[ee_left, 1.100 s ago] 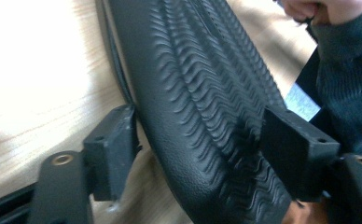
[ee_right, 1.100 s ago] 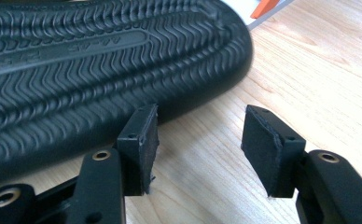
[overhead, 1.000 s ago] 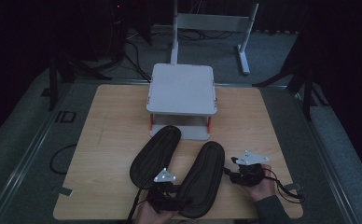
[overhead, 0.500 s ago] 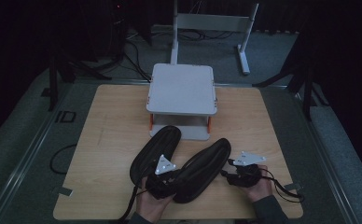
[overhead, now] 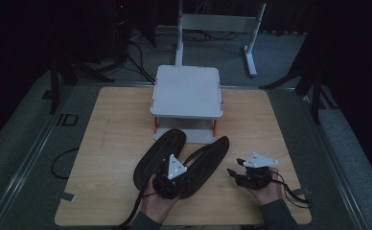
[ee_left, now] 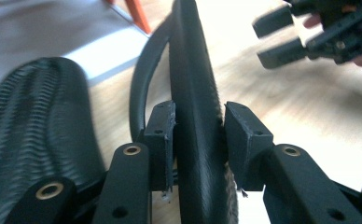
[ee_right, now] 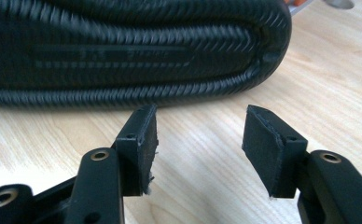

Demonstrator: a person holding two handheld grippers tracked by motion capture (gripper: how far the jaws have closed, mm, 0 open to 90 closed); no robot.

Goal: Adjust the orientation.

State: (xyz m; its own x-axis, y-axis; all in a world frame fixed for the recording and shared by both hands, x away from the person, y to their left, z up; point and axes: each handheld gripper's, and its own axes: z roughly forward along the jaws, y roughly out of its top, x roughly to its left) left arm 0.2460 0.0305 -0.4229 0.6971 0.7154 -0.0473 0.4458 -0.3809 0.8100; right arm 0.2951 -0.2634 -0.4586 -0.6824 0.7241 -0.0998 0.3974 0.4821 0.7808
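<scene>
My left gripper clamps its jaws on the tilted right slipper near the table's front edge; my right gripper hovers beside, jaws apart, empty.

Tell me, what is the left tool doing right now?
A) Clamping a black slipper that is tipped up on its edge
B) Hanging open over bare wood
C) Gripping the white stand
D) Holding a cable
A: in the left gripper view the left tool squeezes the upturned black slipper.
</scene>
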